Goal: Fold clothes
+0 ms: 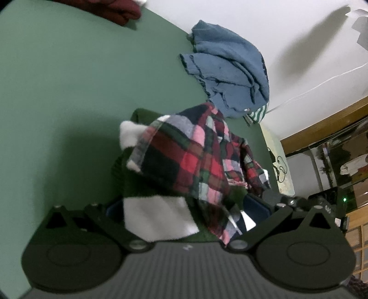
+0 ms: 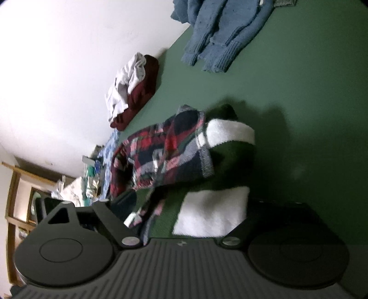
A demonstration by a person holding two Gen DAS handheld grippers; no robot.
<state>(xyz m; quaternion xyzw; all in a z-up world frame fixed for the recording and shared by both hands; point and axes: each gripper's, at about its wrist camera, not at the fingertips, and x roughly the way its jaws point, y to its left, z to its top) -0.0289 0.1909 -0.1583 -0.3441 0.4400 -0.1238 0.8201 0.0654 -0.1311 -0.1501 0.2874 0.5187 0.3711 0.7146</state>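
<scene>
**Plaid shirt at frame centre, both views**

Left wrist: plaid shirt (image 1: 195, 158) bunched mid-frame on green table (image 1: 57, 92); left gripper (image 1: 184, 220) jaw state unclear. Blue sweater (image 1: 230, 69) upper right.

Right wrist: shirt (image 2: 165, 149) centre; right gripper (image 2: 181, 218) jaws hidden by cloth, can't tell. Maroon garment (image 2: 142, 89) upper left.

Both looking close and low over the green table (image 1: 69, 92), tilted opposite ways. Shared: plaid shirt (image 1: 184, 156), blue sweater (image 2: 218, 34), white wall (image 2: 69, 57).

Fingertips of both tools lie hidden under the plaid shirt (image 1: 195, 161). Blue sweater (image 2: 220, 30) cut off at the top edge; maroon garment (image 1: 115, 9) likewise.
</scene>
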